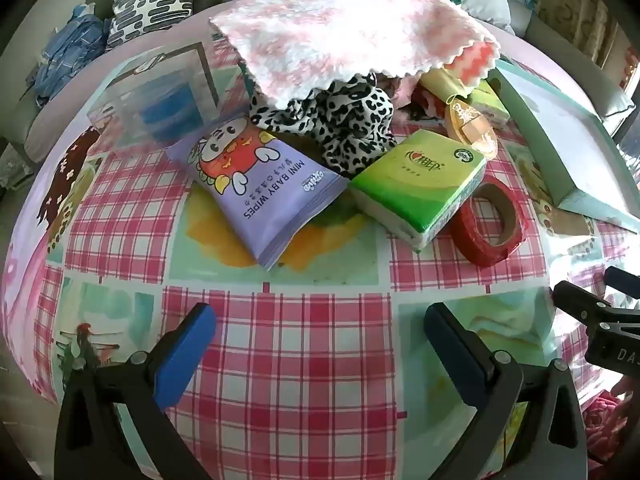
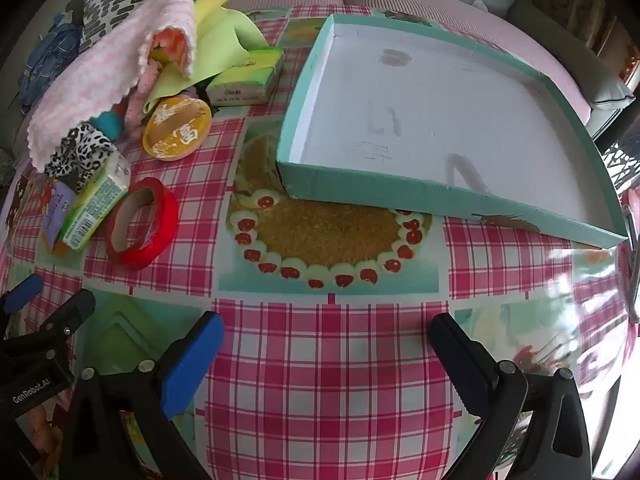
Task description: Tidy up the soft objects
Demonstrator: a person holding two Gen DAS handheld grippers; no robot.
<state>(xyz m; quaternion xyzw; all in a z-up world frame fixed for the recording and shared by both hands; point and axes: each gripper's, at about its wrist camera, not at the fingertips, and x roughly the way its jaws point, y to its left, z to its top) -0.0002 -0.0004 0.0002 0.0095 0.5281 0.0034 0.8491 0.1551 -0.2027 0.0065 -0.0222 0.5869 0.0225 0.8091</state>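
Left gripper (image 1: 320, 344) tilts steeply down over the tablecloth (image 1: 304, 360), jaws spread wide, empty; right gripper (image 2: 326, 354) likewise, released, near the teal box (image 2: 400, 194).

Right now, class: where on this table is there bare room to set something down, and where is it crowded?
Free: the checked cloth between both open grippers and the pile, and the empty teal tray. Crowded: the heap where the pink towel drapes leopard cloth, with baby wipes, tissue pack and red tape roll alongside.
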